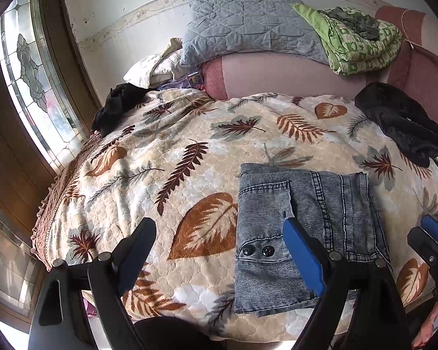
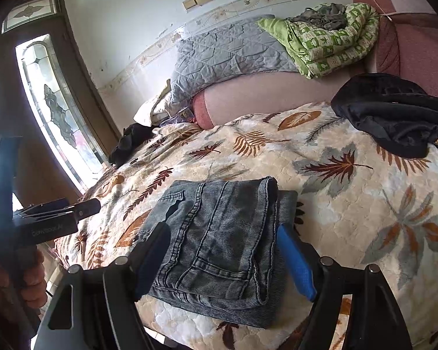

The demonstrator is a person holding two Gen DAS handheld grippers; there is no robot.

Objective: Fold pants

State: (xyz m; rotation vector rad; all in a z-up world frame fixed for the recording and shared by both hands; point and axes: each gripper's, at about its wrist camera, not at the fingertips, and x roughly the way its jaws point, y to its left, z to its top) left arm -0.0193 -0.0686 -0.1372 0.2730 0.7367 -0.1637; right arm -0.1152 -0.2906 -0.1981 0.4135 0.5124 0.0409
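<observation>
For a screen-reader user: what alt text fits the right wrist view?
Folded grey denim pants lie on a leaf-print blanket, seen between the open right gripper. A black garment lies behind on the right.

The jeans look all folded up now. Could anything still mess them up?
Maybe, in two ways. The folded jeans lie near the front edge of the leaf blanket, so a nudge could slide them off. Also, the open right tool sits with one finger on each side of the stack, and the left tool has a blue finger over the denim; pulling back carelessly might snag the top layer and undo the fold.
</observation>
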